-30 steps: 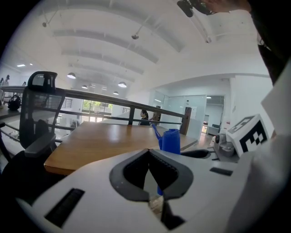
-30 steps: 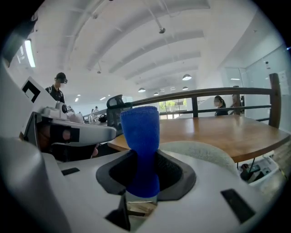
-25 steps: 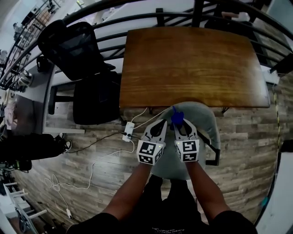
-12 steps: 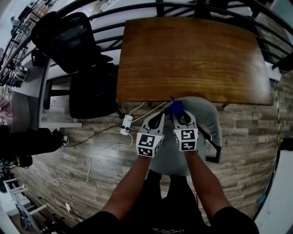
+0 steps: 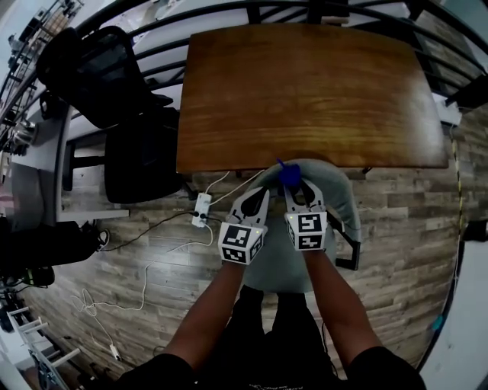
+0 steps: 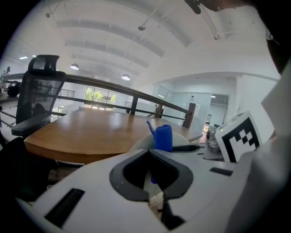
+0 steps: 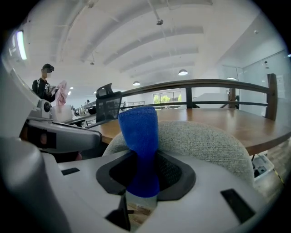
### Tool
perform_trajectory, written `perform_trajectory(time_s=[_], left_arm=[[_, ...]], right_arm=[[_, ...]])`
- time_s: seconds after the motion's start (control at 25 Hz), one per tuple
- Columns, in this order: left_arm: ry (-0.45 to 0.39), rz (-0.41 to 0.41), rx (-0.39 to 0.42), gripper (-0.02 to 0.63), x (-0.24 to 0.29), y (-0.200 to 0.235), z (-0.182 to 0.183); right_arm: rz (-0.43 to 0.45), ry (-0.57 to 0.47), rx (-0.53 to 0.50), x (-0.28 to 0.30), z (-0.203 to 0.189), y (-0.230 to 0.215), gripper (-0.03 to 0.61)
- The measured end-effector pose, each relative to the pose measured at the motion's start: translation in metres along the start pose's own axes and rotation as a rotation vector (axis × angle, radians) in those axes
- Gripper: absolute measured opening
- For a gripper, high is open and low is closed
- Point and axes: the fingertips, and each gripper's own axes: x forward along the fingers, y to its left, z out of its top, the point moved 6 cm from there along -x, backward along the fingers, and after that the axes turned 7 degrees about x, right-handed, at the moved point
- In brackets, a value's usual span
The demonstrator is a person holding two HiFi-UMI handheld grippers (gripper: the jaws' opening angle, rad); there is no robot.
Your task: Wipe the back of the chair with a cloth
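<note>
A grey upholstered chair is tucked against the wooden table, its rounded back just beyond my jaws. My right gripper is shut on a folded blue cloth, which sticks up from the jaws in front of the chair back's top edge. My left gripper hovers beside it on the left, over the chair's left edge, with its jaws closed and nothing between them. The left gripper view also shows the blue cloth and the chair back.
The brown wooden table lies directly ahead, with a dark railing beyond it. Black office chairs stand at the left. A white power strip with cables lies on the plank floor. A person stands far off.
Both grippers, with the cloth, have edged forward toward the top of the chair back and the table edge. The head view has shifted slightly.
</note>
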Motion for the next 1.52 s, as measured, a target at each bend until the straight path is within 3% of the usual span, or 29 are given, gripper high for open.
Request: perform_trajectory(time_s=[0.56, 1.24, 1.52], left_arm=[[-0.001, -0.117, 0.024, -0.003, 0.041, -0.049, 0.006], [-0.014, -0.193, 0.036, -0.003, 0.066, -0.092, 0.012], [-0.021, -0.198, 0.041, -0.003, 0.058, -0.096, 0.012]], right_arm=[[-0.081, -0.001, 0.021, -0.017, -0.001, -0.046, 0.124], [-0.218, -0.021, 0.072, -0.051, -0.018, -0.093, 0.124], [-0.259, -0.019, 0.037, -0.061, -0.024, -0.100, 0.124]])
